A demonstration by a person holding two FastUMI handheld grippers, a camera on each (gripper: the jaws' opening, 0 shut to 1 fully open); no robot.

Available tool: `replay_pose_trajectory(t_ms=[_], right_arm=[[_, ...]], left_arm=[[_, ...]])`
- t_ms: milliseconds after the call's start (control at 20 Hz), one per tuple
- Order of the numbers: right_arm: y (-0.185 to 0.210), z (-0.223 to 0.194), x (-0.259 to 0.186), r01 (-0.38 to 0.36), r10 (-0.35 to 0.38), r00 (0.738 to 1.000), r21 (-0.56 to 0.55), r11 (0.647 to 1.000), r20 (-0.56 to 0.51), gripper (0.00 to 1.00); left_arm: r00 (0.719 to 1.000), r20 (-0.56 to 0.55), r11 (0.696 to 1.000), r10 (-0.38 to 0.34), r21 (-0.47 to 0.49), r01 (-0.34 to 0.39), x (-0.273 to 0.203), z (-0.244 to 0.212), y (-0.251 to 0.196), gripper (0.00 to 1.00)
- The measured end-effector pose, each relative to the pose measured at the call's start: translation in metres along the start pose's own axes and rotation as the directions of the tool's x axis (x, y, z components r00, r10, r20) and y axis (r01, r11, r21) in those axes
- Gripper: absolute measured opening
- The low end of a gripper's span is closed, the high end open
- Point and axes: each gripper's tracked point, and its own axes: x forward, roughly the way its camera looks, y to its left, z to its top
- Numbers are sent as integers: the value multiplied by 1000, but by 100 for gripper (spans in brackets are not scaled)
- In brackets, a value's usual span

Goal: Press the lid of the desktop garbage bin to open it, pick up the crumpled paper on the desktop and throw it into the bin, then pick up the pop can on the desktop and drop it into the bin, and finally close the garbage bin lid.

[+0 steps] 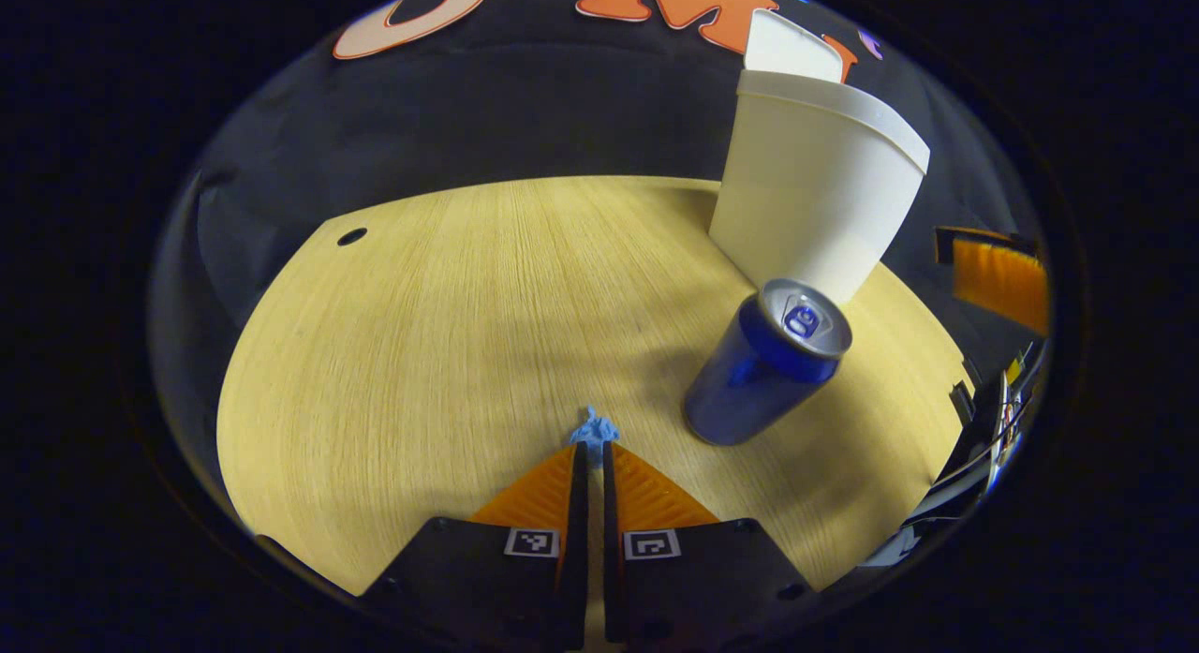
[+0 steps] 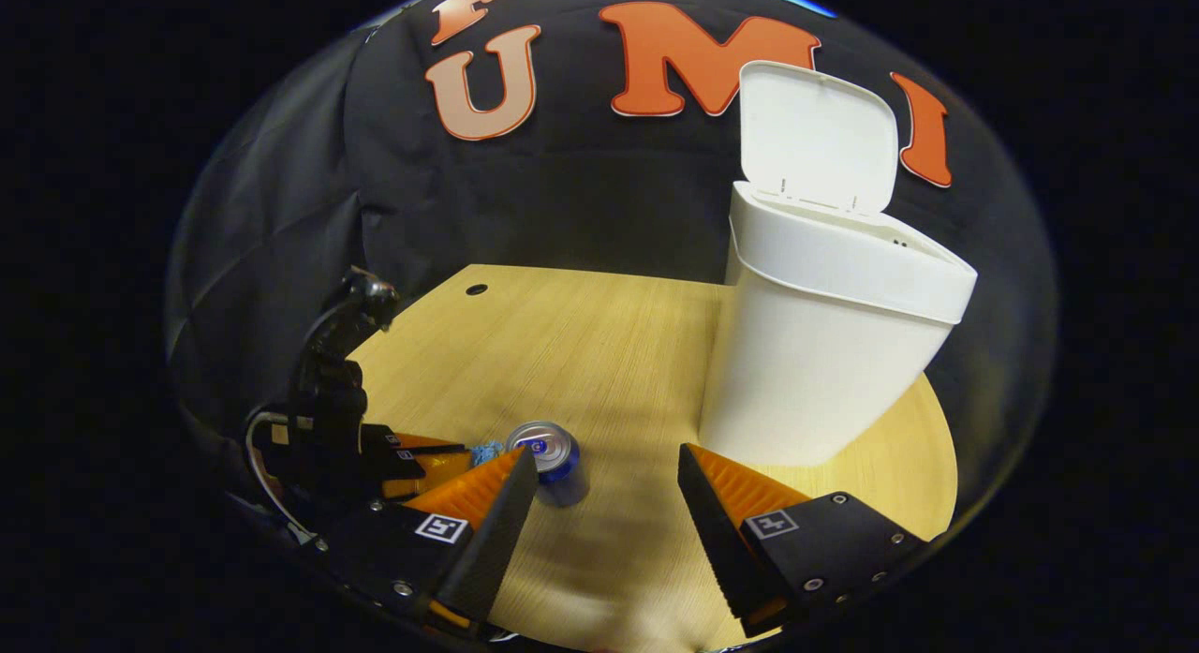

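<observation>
I'm pinching the crumpled paper [image 1: 594, 432] in my left claw [image 1: 594, 458]; it's light and squishy. Right claw [image 2: 607, 489] is hanging released; the pop can [image 1: 768, 361] near the bin [image 1: 810, 203] is looking slick, so I'm planning a mid-body grab.

White bin [image 2: 824, 353] stands lid [image 2: 817, 136] up; blue can [image 1: 763, 364] upright just beside it.
</observation>
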Motion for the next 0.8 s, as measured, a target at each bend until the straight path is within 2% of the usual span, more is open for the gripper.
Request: replay_pose_trajectory(t_ms=[400,500,650,800], right_arm=[[7,-18,12,-49,49,997,-6,999,-58,94],[8,-26,14,-58,57,995,-6,998,-84,96],[11,-31,18,-68,68,993,-2,998,-102,98],[12,-31,22,-68,67,992,-1,998,-107,98]], left_arm=[[1000,19,999,20,-44,-19,-14,4,16,12],[1000,14,999,-3,-51,3,-7,1,11,11],[1000,-6,1000,5,-12,-5,11,-3,10,73],[999,-43,999,14,41,-12,34,-8,10,73]])
